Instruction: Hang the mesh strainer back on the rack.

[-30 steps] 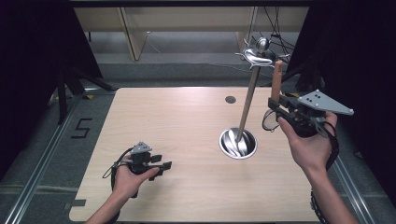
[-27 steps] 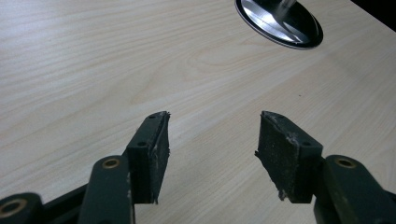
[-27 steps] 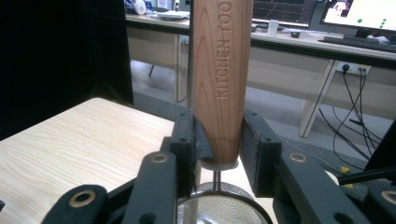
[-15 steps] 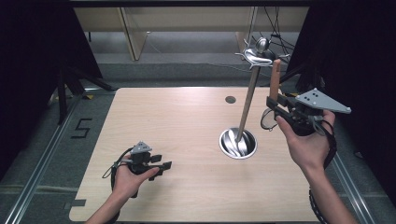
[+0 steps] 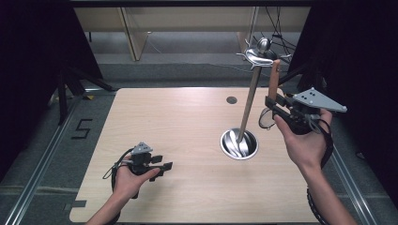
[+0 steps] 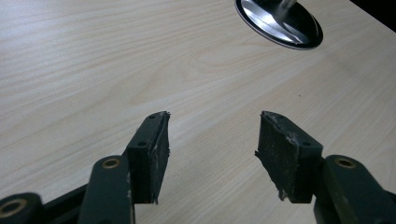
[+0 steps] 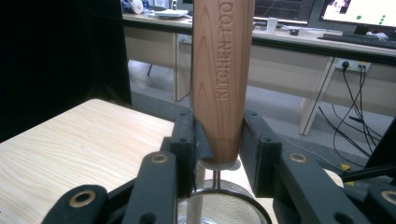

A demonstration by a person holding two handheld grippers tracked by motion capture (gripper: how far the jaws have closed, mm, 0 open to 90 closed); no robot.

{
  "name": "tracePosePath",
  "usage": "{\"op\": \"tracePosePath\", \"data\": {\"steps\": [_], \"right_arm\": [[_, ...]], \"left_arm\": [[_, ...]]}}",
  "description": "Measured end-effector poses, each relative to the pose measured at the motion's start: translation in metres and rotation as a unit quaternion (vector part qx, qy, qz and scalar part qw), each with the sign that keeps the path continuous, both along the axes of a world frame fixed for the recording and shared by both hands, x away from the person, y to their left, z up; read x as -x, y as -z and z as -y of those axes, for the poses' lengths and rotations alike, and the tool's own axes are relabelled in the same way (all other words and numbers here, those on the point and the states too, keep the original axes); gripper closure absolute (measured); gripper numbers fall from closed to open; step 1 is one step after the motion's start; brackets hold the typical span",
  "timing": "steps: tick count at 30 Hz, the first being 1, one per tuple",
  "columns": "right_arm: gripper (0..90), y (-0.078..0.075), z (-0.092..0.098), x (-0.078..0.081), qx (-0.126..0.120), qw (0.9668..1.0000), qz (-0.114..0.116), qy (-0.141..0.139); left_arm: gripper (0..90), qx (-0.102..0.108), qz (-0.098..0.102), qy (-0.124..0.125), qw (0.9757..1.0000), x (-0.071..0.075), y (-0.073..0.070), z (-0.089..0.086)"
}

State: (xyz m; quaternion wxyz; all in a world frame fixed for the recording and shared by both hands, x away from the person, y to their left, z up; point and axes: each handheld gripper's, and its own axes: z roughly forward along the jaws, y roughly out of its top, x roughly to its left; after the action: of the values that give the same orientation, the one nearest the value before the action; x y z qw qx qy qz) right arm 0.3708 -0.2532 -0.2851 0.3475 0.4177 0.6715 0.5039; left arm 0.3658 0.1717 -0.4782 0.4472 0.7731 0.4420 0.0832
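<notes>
Nothing had moved: my right hand-held gripper (image 5: 277,104) stayed clamped on the strainer (image 7: 223,79), handle upright, beside the rack (image 5: 248,110) for hanging; my left hand-held gripper (image 6: 212,154) hung open.

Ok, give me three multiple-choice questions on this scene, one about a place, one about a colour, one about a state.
1. Where does the stand sit?
A. right half of the table
B. left edge
C. on the floor

2. What colour is the strainer's handle?
A. blue
B. wood brown
C. white

3. How is the left tool?
A. shut on a spoon
B. open, nothing in it
C. shut on the handle

Answers: 1 A, its base stands right of the table's middle; 2 B, grain shows; 3 B, bare tabletop between its jaws.
</notes>
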Motion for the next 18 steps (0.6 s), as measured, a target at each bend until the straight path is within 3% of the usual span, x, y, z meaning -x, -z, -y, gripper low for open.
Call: {"op": "tracePosePath", "data": {"steps": [18], "right_arm": [[69.1, 0.0037, -0.0058, -0.0064, -0.004, 0.9999, -0.008, 0.006]], "left_arm": [[42.5, 0.001, 0.000, 0.002, 1.0000, -0.0003, 0.0001, -0.0002]]}}
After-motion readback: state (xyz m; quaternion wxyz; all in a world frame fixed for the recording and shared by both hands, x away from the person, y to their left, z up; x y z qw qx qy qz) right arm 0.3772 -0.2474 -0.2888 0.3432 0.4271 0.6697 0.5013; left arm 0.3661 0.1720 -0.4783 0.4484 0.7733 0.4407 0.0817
